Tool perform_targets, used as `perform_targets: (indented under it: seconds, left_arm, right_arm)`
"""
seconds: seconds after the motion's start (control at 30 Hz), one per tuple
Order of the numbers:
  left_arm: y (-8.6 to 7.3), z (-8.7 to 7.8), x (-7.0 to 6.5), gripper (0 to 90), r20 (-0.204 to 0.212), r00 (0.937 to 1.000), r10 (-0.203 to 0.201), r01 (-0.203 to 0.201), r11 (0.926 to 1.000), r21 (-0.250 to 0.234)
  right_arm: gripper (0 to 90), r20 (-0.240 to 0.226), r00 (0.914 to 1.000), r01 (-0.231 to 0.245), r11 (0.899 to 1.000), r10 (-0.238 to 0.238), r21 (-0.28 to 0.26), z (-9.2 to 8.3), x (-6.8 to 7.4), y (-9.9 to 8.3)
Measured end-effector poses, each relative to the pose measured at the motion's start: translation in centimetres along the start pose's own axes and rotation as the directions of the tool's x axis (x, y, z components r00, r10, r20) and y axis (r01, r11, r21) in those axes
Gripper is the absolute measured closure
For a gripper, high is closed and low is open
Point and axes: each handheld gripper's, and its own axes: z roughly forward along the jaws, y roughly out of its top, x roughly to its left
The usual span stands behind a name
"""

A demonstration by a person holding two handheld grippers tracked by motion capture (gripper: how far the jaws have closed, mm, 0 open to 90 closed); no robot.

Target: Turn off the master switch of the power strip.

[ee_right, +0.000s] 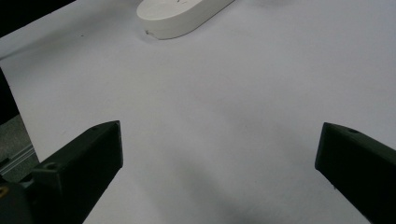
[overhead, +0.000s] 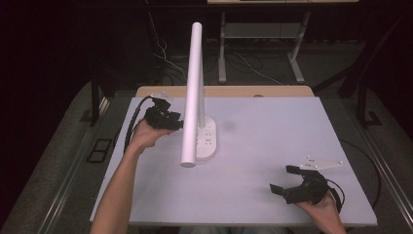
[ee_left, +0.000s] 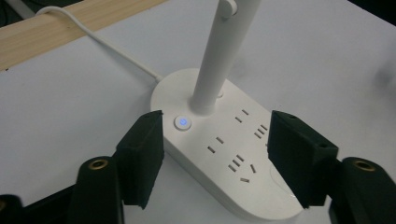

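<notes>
A white desk lamp stands on the table, its long tube arm (overhead: 193, 92) rising from an oval white base (overhead: 207, 140) that carries socket slots. In the left gripper view the base (ee_left: 224, 154) lies between my jaws, with a round button (ee_left: 183, 122) glowing blue beside the stem (ee_left: 217, 56). My left gripper (overhead: 171, 120) is open, hovering just left of the lamp stem, jaws straddling the base's end without touching. My right gripper (overhead: 285, 179) is open near the table's front right, over bare table; in its own view the base's end (ee_right: 180, 16) lies far off.
The white table top (overhead: 272, 131) has a wooden strip (overhead: 224, 91) along its far edge. The lamp's white cord (ee_left: 107, 44) runs from the base toward that strip. Desk legs and cables stand on the floor beyond the table.
</notes>
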Motion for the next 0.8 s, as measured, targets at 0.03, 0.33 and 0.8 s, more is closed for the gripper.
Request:
perform_targets:
  seconds: [0.03, 0.33, 0.8]
  left_arm:
    - [0.0, 0.0, 0.1, 39.6, -0.004, 1.0, -0.007, 0.007, 1.0, -0.004]
    - [-0.3, 0.6, 1.4, 49.6, -0.017, 0.9985, -0.051, 0.05, 0.9973, -0.053]
    - [-0.3, 2.0, 2.1, 65.2, -0.013, 0.9958, -0.09, 0.089, 0.9914, -0.096]
  right_arm:
    - [0.2, 0.001, 1.0, 0.0, 1.0, 0.0, -0.002, 0.0, 0.0, 0.0]
    - [0.2, 0.008, 1.0, 0.003, 1.0, -0.003, -0.01, -0.3, -0.2, 0.0]
    - [0.2, 0.013, 0.9999, 0.004, 1.0, -0.004, -0.015, -0.5, -0.2, -0.1]
